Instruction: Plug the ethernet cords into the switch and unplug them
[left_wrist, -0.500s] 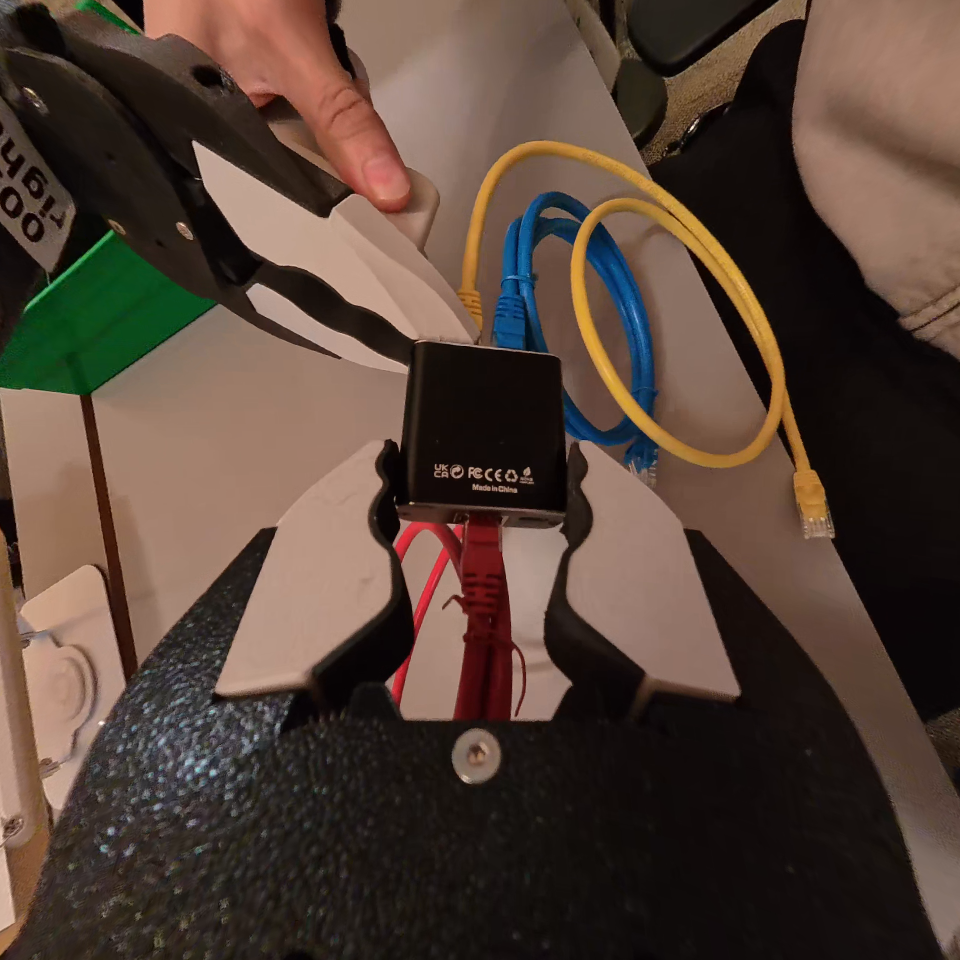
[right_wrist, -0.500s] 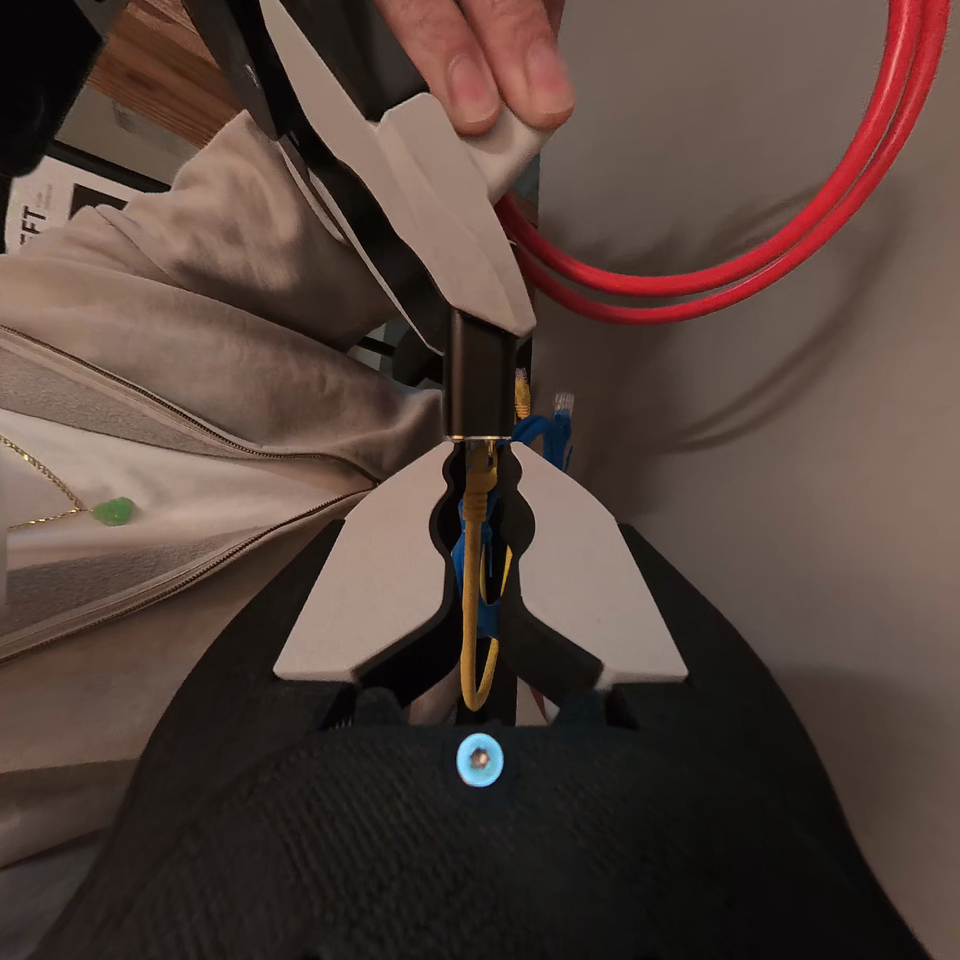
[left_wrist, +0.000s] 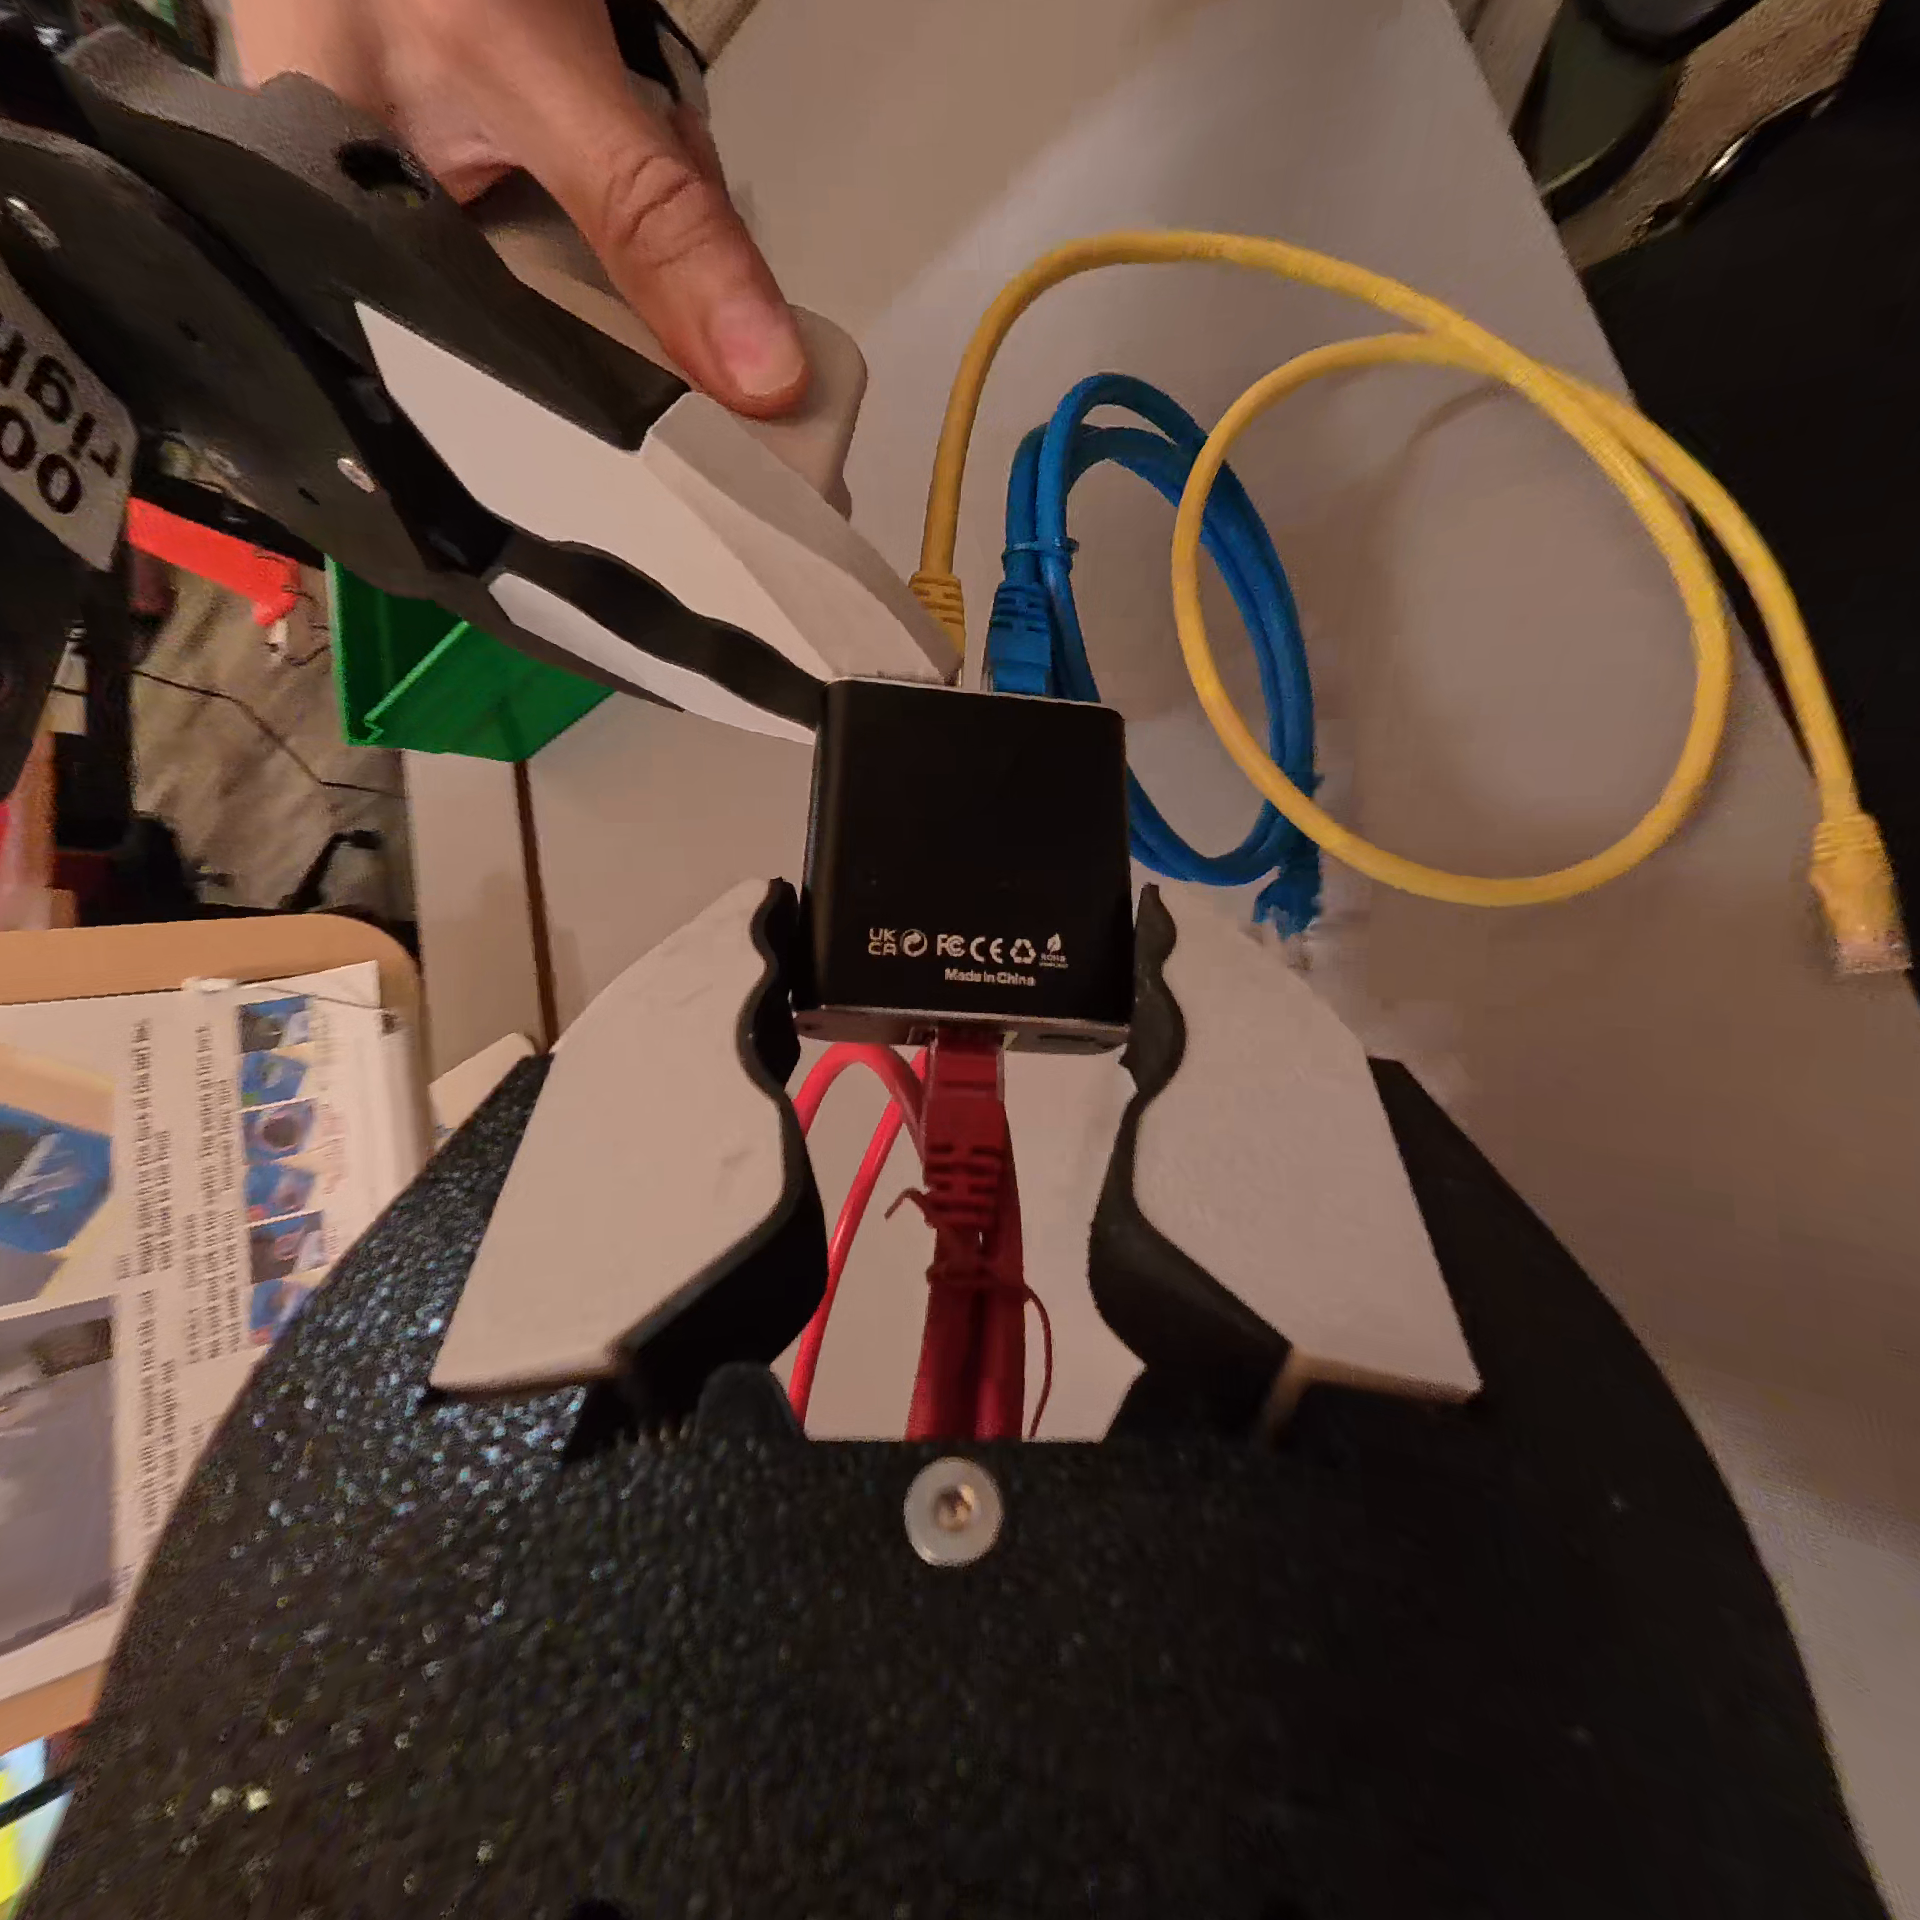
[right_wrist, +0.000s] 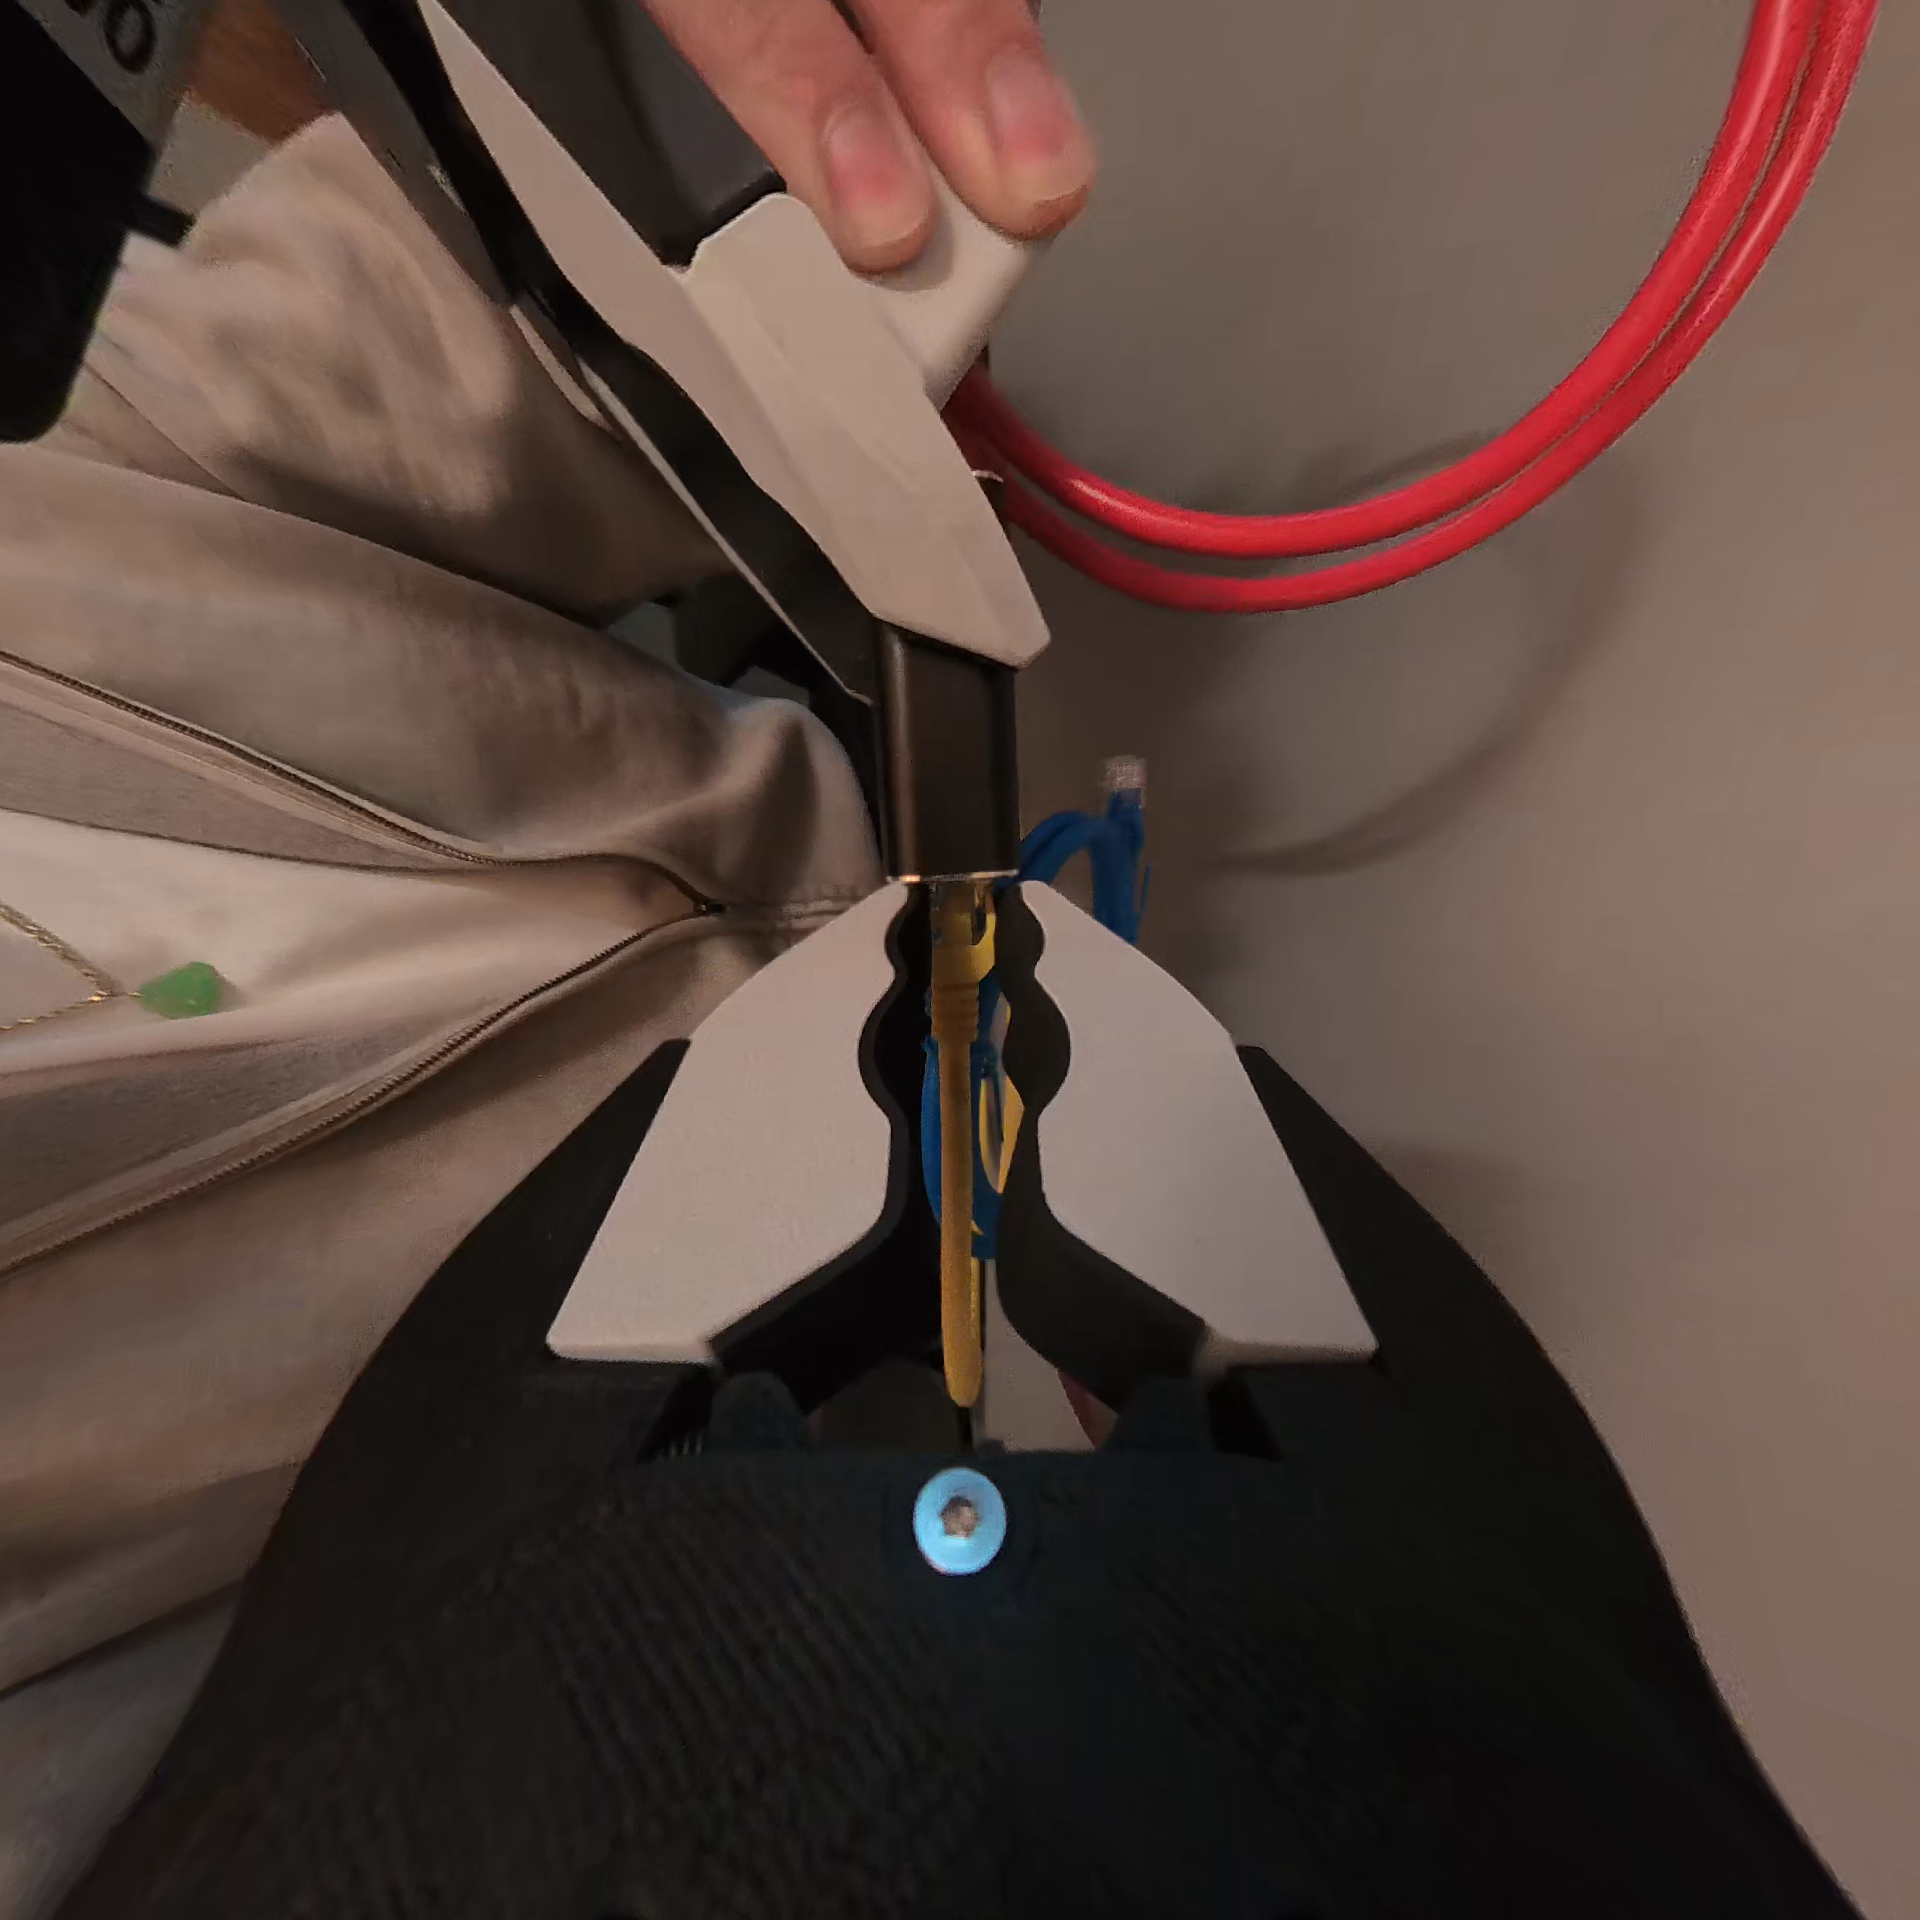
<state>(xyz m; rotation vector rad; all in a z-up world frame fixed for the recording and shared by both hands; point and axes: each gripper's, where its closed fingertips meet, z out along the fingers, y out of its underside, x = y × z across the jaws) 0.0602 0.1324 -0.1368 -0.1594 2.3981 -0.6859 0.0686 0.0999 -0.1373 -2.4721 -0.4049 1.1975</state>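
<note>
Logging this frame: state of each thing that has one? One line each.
switch: held off the table, clamped by the left gripper
red cord: plugged into near side
yellow cord: one end plugged into far side, other end free
blue cord: one end at the far side, other end free
right gripper: nearly shut around yellow plug; grip unclear

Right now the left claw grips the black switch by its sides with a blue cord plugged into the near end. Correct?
Not quite: the cord in the near end is red, as the left wrist view shows. The left claw does grip the black switch by its sides.
</note>
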